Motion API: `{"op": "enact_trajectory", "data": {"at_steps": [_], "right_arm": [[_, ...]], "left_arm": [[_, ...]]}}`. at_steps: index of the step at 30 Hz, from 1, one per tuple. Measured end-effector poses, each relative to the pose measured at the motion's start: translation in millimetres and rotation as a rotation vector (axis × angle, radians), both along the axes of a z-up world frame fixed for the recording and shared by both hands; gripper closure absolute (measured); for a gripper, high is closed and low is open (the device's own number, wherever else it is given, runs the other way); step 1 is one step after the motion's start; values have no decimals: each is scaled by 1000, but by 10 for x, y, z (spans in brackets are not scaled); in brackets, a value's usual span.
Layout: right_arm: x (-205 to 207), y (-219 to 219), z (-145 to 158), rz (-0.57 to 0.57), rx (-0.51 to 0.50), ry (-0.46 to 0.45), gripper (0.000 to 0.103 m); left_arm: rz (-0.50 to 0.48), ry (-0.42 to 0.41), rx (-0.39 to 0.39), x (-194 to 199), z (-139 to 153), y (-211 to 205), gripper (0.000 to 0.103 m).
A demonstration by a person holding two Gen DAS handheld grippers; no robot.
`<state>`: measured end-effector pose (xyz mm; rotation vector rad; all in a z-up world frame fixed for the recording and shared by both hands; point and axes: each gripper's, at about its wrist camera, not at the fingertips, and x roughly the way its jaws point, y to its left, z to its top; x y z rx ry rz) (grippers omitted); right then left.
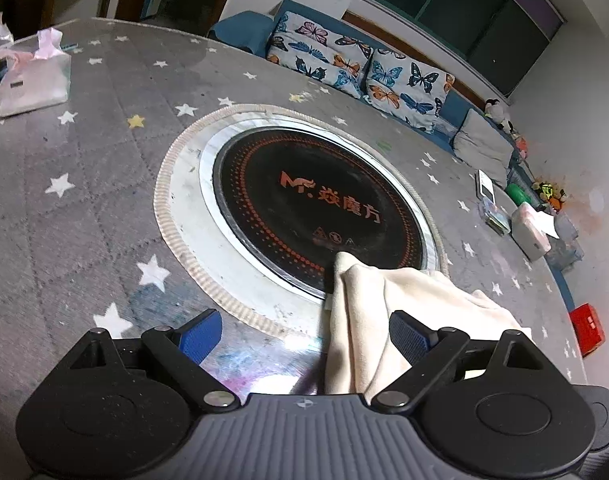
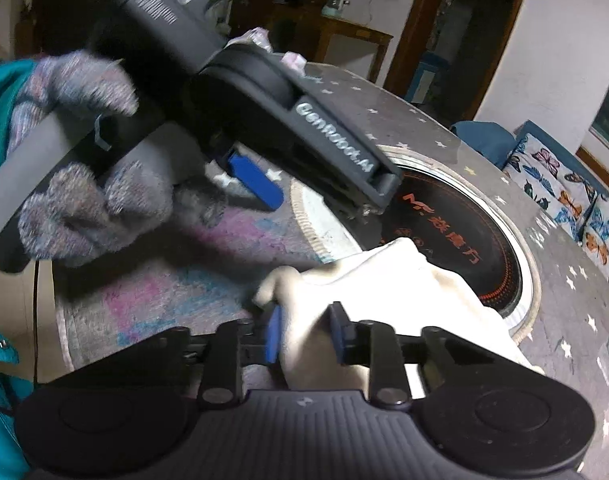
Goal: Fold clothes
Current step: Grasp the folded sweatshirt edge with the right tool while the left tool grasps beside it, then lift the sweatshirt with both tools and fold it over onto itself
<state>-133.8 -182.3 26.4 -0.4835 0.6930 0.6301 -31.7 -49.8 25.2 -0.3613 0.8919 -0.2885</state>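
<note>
A cream garment (image 1: pixel 384 300) lies bunched on the round table's grey star-patterned cover (image 1: pixel 84 160), and one corner reaches onto the black hob disc (image 1: pixel 316 208). My left gripper (image 1: pixel 304 336) stands open and wide. The cloth lies between its jaws, close to the right one. In the right wrist view, my right gripper (image 2: pixel 306 334) is shut on a fold of the cream garment (image 2: pixel 384 280), pinched between its blue pads (image 2: pixel 273 336). Above it a hand in a grey knit glove (image 2: pixel 84 208) holds the left tool, which shows one blue pad (image 2: pixel 256 180).
A pink tissue pack (image 1: pixel 32 76) sits at the table's far left. A remote (image 1: pixel 484 186), a white pack (image 1: pixel 530 232) and a red box (image 1: pixel 586 330) line the right edge. Beyond stands a blue sofa with butterfly cushions (image 1: pixel 344 56). A teal sleeve (image 2: pixel 0 120) shows at left.
</note>
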Motion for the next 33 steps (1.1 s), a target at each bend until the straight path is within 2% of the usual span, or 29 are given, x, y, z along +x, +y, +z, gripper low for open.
{"op": "enact_trajectory", "data": {"at_steps": [7,9,13,23,28,33], "right_arm": [[76,-199,104,-53,120,34,89],[85,-262,141,-66,153,41,90],[87,-407,227,-92,218,47,90],[103,-585,367,-123,304,37,91],[90,-623,365,-117,321,36,91],[57,-641,357,-106,335,43,91]], "left_arm": [[19,21,-55,4,22,-20,8],[36,37,-90,18,12,-7,5],[75,82,-171,51,-30,16,5],[69,119,-262,103,-65,-114,6],[55,153,-334,132,-119,-168,14],[47,177,-378,145,-155,-214,28]]}}
